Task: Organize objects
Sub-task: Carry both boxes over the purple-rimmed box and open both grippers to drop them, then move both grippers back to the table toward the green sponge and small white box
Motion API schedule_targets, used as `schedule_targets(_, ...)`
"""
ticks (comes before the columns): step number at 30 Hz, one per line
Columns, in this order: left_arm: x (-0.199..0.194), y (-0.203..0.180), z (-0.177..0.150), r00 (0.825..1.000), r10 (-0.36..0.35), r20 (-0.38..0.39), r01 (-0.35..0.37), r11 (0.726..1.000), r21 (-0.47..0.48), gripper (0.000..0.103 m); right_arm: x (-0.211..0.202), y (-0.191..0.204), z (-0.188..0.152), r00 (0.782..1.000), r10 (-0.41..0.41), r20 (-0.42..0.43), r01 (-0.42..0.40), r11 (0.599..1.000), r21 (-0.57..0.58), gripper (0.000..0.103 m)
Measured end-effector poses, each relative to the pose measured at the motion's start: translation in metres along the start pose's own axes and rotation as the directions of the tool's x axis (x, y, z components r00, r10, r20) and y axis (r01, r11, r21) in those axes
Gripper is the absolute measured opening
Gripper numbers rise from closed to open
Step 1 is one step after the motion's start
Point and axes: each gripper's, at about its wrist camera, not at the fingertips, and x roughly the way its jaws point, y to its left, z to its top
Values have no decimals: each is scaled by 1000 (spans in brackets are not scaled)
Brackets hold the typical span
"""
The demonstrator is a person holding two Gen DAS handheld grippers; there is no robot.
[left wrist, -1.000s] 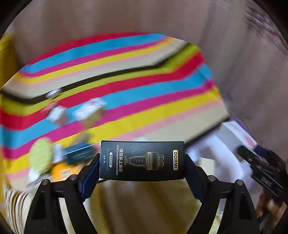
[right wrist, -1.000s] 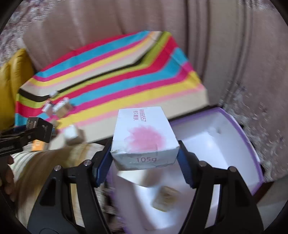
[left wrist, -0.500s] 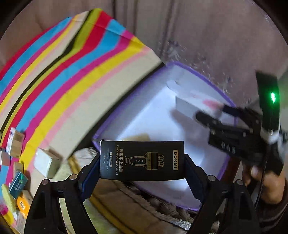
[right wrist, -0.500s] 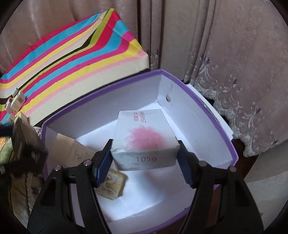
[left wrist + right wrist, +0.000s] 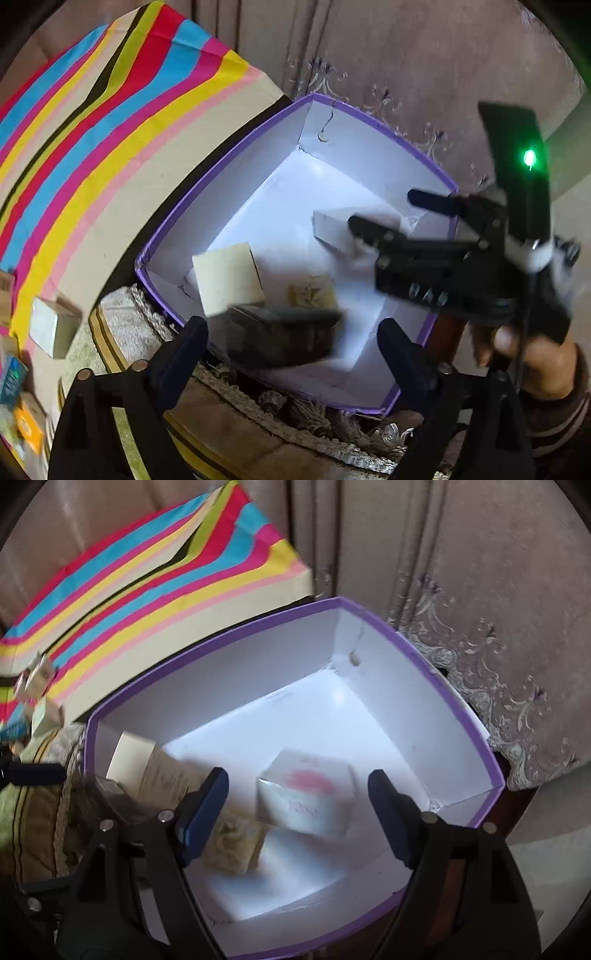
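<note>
Both hand-held grippers, left (image 5: 291,332) and right (image 5: 297,808), spread apart over purple-rimmed white cardboard box (image 5: 369,607), black carton (image 5: 280,338) and pink-printed white carton (image 5: 306,797) inside; small cartons (image 5: 51,325) remain at left edge.

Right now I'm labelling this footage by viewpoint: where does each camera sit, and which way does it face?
Left wrist: on the left hand-held gripper, looking down into the purple-rimmed white cardboard box; its open fingers, a blurred black carton, the right hand-held gripper and hand show.
Right wrist: on the right hand-held gripper, above the same box; open fingers, a white pink-printed carton.
Shared: box, striped cloth.
</note>
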Motion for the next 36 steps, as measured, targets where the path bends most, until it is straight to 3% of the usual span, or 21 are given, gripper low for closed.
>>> schedule_targets(6,-27,13,-10,997,-7,78,12,998,-66,95,-11,7,-1,998,59,22,-59,998,-2,81)
schedule_targets(12,-58,48,-30,985,57,164,-26,983,-182,95,-26,38,4,988,150,37,-148,988,-50,81)
schedule_targets(16,-74,74,-47,974,125,191,-75,966,-246,95,-41,70,6,977,211,42,-205,972,-119,81)
schedule_targets(20,-88,100,-65,965,150,215,-77,947,-313,95,-48,99,6,960,278,24,-270,948,-169,82)
schedule_targets(24,-100,128,-87,959,170,227,-68,914,-399,95,-49,126,2,947,322,-13,-317,922,-221,82)
schedule_targets(27,-109,148,-105,954,196,228,-72,886,-458,95,-52,143,2,948,318,-17,-310,911,-273,82)
schedule_targets(32,-124,186,-138,943,243,228,-77,824,-561,95,-53,159,7,926,374,-44,-372,889,-269,85)
schedule_targets(36,-135,212,-165,934,281,220,-86,776,-625,95,-52,181,7,927,372,-56,-369,872,-320,85)
